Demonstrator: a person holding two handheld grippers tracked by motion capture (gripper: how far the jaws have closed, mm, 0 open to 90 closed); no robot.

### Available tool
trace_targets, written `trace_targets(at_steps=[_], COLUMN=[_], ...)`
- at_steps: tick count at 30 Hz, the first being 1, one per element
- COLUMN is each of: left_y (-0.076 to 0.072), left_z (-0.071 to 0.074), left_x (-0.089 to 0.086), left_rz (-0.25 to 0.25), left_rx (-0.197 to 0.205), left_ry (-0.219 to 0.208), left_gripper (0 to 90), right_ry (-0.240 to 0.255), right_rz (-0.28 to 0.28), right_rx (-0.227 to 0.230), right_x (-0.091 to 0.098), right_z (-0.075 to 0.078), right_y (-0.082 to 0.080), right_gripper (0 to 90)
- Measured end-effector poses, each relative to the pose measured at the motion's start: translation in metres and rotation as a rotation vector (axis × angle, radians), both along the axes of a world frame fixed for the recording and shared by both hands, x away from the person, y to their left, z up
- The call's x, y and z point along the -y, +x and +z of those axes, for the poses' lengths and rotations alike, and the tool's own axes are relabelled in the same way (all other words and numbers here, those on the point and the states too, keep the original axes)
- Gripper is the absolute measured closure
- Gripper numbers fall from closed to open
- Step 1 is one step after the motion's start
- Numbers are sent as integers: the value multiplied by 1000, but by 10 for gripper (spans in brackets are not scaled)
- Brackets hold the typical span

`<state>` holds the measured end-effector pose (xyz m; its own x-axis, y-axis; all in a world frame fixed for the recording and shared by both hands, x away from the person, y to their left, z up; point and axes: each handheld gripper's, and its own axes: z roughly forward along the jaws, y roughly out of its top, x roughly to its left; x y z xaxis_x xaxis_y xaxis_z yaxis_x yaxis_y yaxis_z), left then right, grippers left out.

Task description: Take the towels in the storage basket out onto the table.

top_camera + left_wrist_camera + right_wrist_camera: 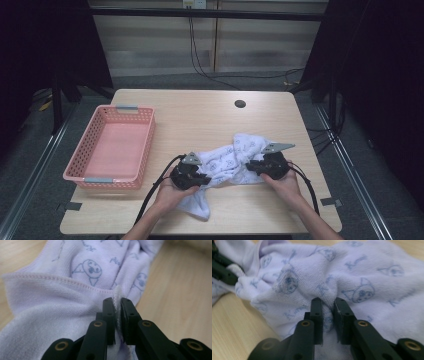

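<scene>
Pale lilac printed towel [227,161] lies crumpled.

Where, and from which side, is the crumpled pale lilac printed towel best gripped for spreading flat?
Probably by the stitched hem edge of the pale lilac printed towel, coming in level from its two ends, as the left gripper and right gripper do: the bunched middle offers only loose folds.

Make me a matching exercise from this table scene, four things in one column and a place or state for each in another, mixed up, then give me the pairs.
Things:
1. left tongs
2. right tongs
3. pink basket
4. round hole

Places or states:
A. far side of the tabletop
B. shut on the towel's stitched edge
C. left part of the table, nothing in it
D. shut on a bunched fold of the towel's printed middle

Pairs: 1-B, 2-D, 3-C, 4-A
</scene>
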<state>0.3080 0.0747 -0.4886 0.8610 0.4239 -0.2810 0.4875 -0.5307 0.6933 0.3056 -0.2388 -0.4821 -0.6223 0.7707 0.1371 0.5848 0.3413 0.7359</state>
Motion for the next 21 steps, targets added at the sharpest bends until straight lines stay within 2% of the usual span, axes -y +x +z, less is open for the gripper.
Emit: trace_targets(at_steps=[2,3,4,5,6,7,8,9,11,12,13,16,18,19,20,21], left_y=[-4,-4,-8,-8,-11,-17,-17,-24,-32,-32,-39,-45,-44,-44,-42,-37], left_z=[7,7,18,18,25,40,40,54,65,65,72,76,75,75,72,65], left_x=[-4,-4,-8,-8,-10,-14,-14,-18,-23,-23,-29,-38,-41,-41,-41,-40], left_rz=[-12,-12,-21,-21,-26,-32,-32,-46,-46,-46,-46,-29,-13,-13,-11,33], left_rx=[-21,-21,-35,-35,-26,-28,-28,-16,5,5,10,26,21,21,28,28], left_ry=[-52,-52,-113,-113,-137,-204,-204,-258,-283,-283,-308,-320,-335,-335,-316,-255], left_gripper=[839,840,841,842,842,842,843,843,842,843,843,843,842,840,840,763], right_ry=[50,50,88,99,99,110,117,118,126,126,128,145,158,158,165,157], right_rz=[-38,-38,-83,-99,-99,-134,-138,-149,-170,-170,-204,-250,-272,-272,-265,-289], right_rx=[23,23,54,62,62,89,106,127,158,158,187,213,221,221,221,227], right_x=[12,12,25,32,32,39,42,43,47,47,52,62,65,65,65,60], right_z=[10,10,23,30,30,45,54,64,82,82,99,116,122,122,122,117], right_y=[3,3,6,9,9,16,20,24,34,34,47,72,89,89,95,109], right_gripper=[808,808,814,816,816,817,817,816,817,817,818,824,823,823,817,680])
